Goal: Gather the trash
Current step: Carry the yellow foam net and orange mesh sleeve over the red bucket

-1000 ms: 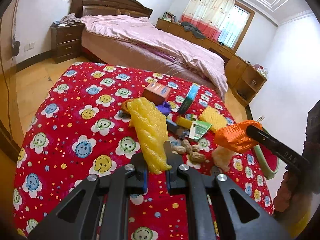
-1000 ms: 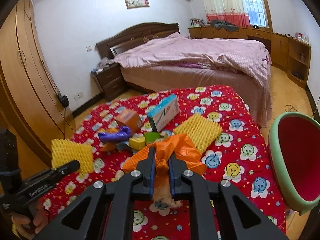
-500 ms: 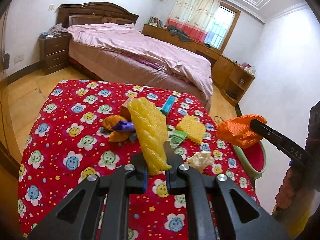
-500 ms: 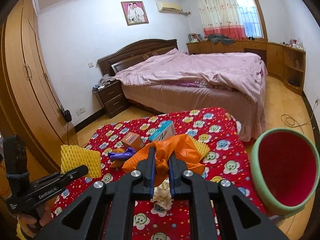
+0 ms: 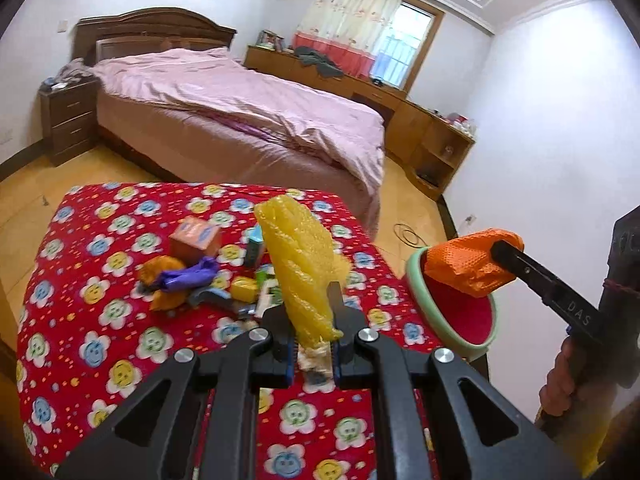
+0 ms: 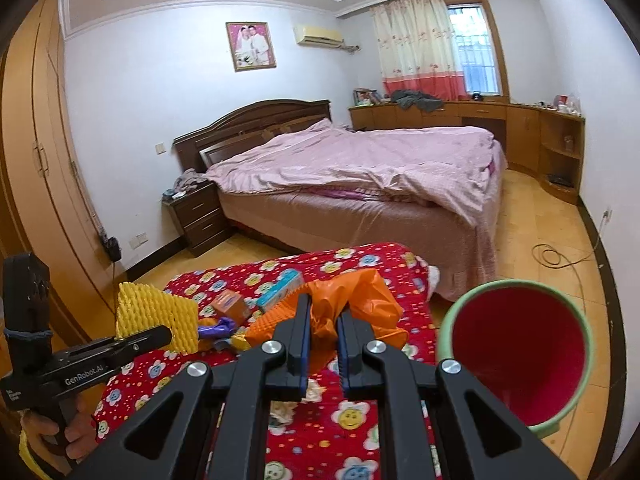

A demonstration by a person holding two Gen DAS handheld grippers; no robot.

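Observation:
My left gripper is shut on a yellow foam fruit net, held upright above the red flower-print table. In the right wrist view the same yellow foam net shows at the left on the left gripper. My right gripper is shut on an orange foam net. In the left wrist view the orange net hangs over the green bin with a red inside. The bin stands beside the table's right edge.
Loose trash lies mid-table: an orange box, a purple glove, a blue carton, a crumpled tissue. A pink bed stands beyond, a wardrobe at the left, a cable on the floor.
Both grippers have risen and drawn back from the table with their nets still held. The orange net has moved right to above the bin's mouth.

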